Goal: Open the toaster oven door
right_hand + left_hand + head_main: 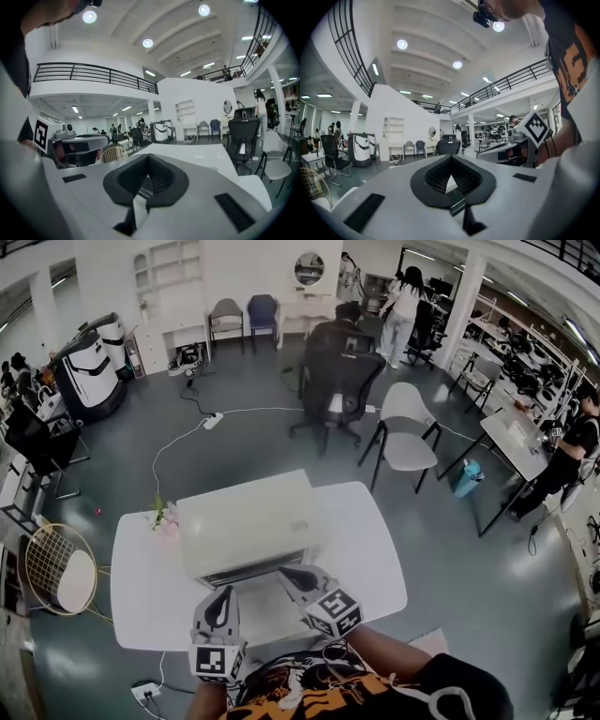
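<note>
The white toaster oven [246, 524] stands on the white table [361, 549], its front toward me, with a dark strip along its lower front edge. A pale flat panel [262, 604] lies in front of it between the grippers; I cannot tell whether it is the folded-down door. My left gripper [223, 596] hangs over the table's near edge, left of the panel, jaws together and empty. My right gripper [289, 574] is shut too, its tip right at the oven's lower front edge. In the right gripper view the oven's box [197, 153] rises just past the closed jaws [149, 157]. The left gripper [450, 158] shows pads meeting.
A small bunch of flowers [165, 514] lies at the table's left corner. A rattan chair [58, 568] stands to the left, with a white chair [408, 432] and a black office chair [337, 371] beyond the table. A power strip [145, 693] lies on the floor near me.
</note>
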`<state>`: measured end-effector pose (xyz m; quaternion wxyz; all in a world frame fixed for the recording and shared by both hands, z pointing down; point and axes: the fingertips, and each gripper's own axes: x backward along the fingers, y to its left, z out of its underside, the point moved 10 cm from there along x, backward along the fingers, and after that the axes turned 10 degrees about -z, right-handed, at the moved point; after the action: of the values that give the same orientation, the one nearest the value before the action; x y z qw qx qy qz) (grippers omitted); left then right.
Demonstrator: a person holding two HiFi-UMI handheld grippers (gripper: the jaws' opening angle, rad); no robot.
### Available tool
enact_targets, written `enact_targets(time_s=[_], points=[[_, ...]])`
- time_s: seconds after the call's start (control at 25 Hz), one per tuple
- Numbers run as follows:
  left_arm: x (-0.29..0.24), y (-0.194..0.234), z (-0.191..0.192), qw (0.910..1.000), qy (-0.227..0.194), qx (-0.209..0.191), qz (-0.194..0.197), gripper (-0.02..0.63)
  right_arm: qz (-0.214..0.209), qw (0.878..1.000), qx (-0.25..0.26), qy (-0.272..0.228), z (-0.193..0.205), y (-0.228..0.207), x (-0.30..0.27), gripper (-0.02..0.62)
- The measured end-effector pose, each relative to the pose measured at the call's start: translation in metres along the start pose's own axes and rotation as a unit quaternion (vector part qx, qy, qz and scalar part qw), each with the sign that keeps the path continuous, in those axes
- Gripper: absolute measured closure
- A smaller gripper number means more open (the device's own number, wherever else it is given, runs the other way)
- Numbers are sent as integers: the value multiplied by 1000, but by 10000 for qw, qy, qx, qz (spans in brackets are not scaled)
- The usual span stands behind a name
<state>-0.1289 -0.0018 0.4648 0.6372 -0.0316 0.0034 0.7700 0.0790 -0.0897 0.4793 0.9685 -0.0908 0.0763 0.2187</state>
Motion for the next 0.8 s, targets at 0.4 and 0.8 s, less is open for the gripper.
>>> enact_targets(time_s=[0.4, 0.8], points=[[14, 2, -59, 9970, -742, 236, -26, 586, -61, 9898, 782, -1193, -67, 23, 23, 581], [22, 5, -76, 9952, -918, 333, -56, 586, -144, 9850, 948, -1434, -85, 32, 31, 581]])
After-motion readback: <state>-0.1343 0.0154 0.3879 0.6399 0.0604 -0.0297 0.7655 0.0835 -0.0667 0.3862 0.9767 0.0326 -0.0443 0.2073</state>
